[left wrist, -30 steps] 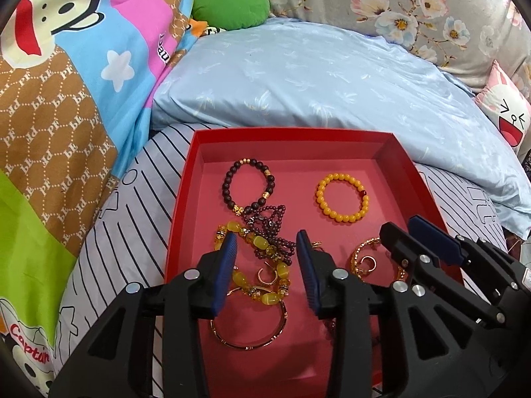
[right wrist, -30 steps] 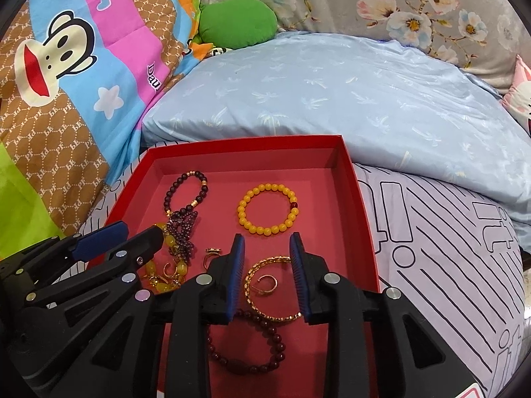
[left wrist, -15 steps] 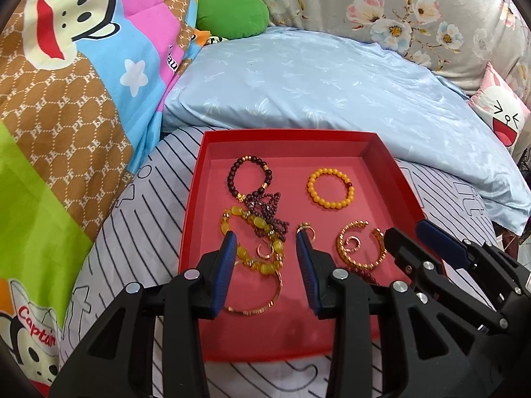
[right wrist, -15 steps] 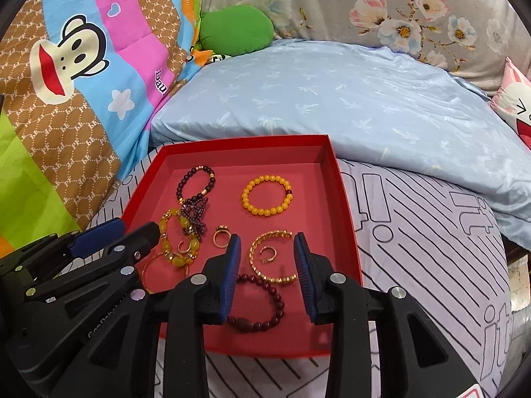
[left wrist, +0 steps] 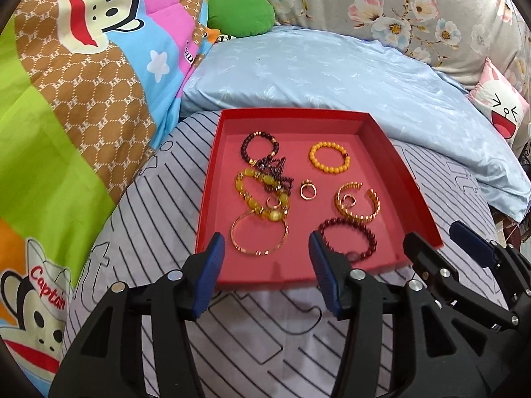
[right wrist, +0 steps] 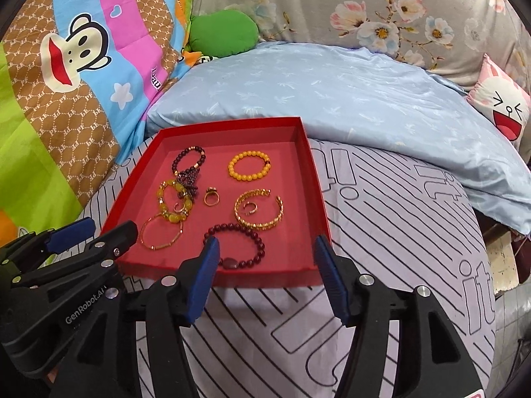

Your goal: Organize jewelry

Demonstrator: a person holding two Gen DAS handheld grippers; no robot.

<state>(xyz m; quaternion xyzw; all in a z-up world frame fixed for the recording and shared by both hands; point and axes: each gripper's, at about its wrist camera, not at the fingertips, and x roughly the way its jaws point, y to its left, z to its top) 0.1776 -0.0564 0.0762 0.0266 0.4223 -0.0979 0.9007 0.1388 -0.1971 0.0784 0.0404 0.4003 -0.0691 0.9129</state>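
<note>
A red tray (left wrist: 212, 179) (right wrist: 318, 199) lies on a striped cushion and holds jewelry. Inside are an orange bead bracelet (left wrist: 329, 158) (right wrist: 249, 165), a dark bead bracelet with a purple strand (left wrist: 260, 147) (right wrist: 189, 162), a yellow stone bracelet (left wrist: 262, 195) (right wrist: 172, 202), a thin gold bangle (left wrist: 259, 235) (right wrist: 161, 232), a gold cuff (left wrist: 358, 200) (right wrist: 260, 209), a gold ring (left wrist: 308, 190) (right wrist: 211, 196) and a dark red bead bracelet (left wrist: 348, 238) (right wrist: 239, 245). My left gripper (left wrist: 265, 265) and right gripper (right wrist: 267, 262) are open and empty at the tray's near edge.
The striped cushion (right wrist: 398, 248) carries the tray. A light blue pillow (left wrist: 332, 73) lies behind it. A cartoon monkey quilt (left wrist: 66, 83) rises at the left, a green plush (right wrist: 222, 33) and a floral cushion (right wrist: 365, 10) at the back, a pink bunny pillow (left wrist: 497, 112) at the right.
Both grippers have pulled back from over the tray to its near edge and opened wider. The jewelry has not moved.
</note>
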